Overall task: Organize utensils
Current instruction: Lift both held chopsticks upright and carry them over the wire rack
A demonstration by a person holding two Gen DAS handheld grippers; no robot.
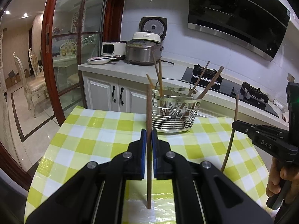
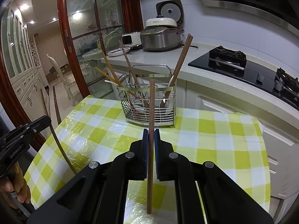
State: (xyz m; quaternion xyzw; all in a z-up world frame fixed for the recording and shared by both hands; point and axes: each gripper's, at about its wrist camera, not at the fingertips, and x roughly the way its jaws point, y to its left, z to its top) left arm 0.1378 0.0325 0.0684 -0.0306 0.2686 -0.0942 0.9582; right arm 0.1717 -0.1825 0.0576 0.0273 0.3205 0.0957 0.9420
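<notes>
My left gripper (image 1: 149, 136) is shut on a brown wooden chopstick (image 1: 149, 112) that stands upright, its lower end near the table. My right gripper (image 2: 151, 136) is shut on another brown chopstick (image 2: 151, 108), also upright. A wire utensil basket (image 1: 173, 112) stands on the table beyond both grippers; it also shows in the right wrist view (image 2: 149, 104). It holds several chopsticks and white spoons. In the left wrist view the right gripper (image 1: 235, 124) is at the right with its chopstick (image 1: 231, 134). In the right wrist view the left gripper (image 2: 46, 120) is at the left.
The table has a yellow-green checked cloth (image 1: 93, 134). Behind it is a counter (image 1: 130, 69) with rice cookers (image 1: 143, 50), a plate (image 1: 99, 60) and a gas hob (image 1: 224, 85). A glass sliding door (image 1: 74, 46) is on the left.
</notes>
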